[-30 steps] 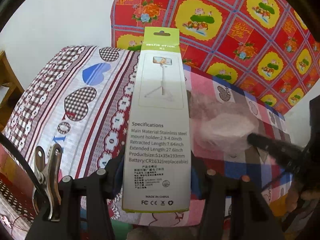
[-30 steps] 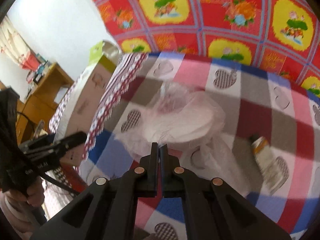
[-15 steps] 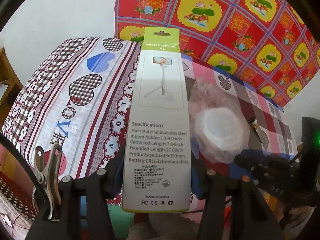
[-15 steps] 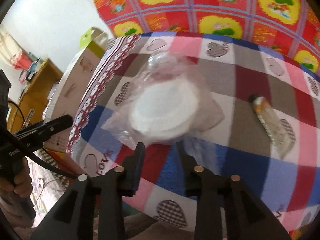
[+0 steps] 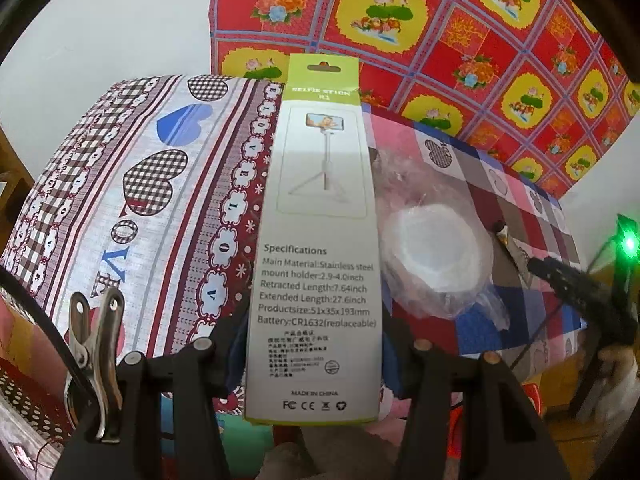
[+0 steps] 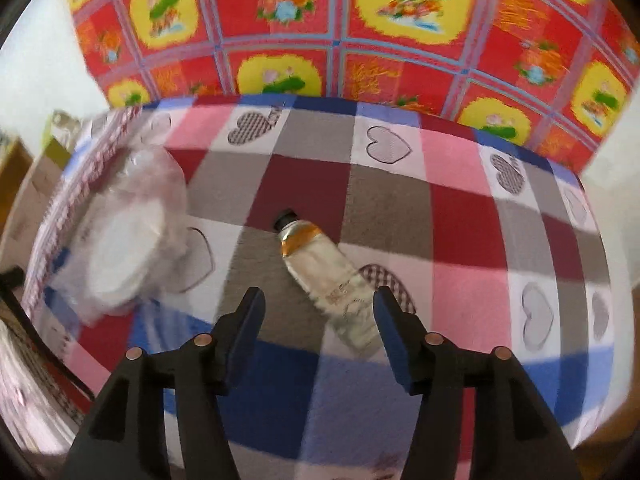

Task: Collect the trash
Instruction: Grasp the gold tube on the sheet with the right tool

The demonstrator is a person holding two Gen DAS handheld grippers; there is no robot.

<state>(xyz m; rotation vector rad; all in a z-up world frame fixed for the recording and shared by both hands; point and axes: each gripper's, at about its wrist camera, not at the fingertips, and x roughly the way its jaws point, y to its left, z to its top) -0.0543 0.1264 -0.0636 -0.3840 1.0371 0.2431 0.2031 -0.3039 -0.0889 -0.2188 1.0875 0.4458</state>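
On the checked cloth, the tube lies right of the bagged plates.

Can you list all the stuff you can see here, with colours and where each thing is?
selfie stick box: one, white and lime green, upright between the left fingers
plastic bag: one, clear with white plates inside, on the bedspread
tube: one, pale with black cap, lying ahead of the right fingers
bedspread: one, checked with hearts
floral cloth: one, red and yellow, behind
metal clip: one, silver, lower left
left hand-held gripper: black, gripping the box
right hand-held gripper: black, open, empty
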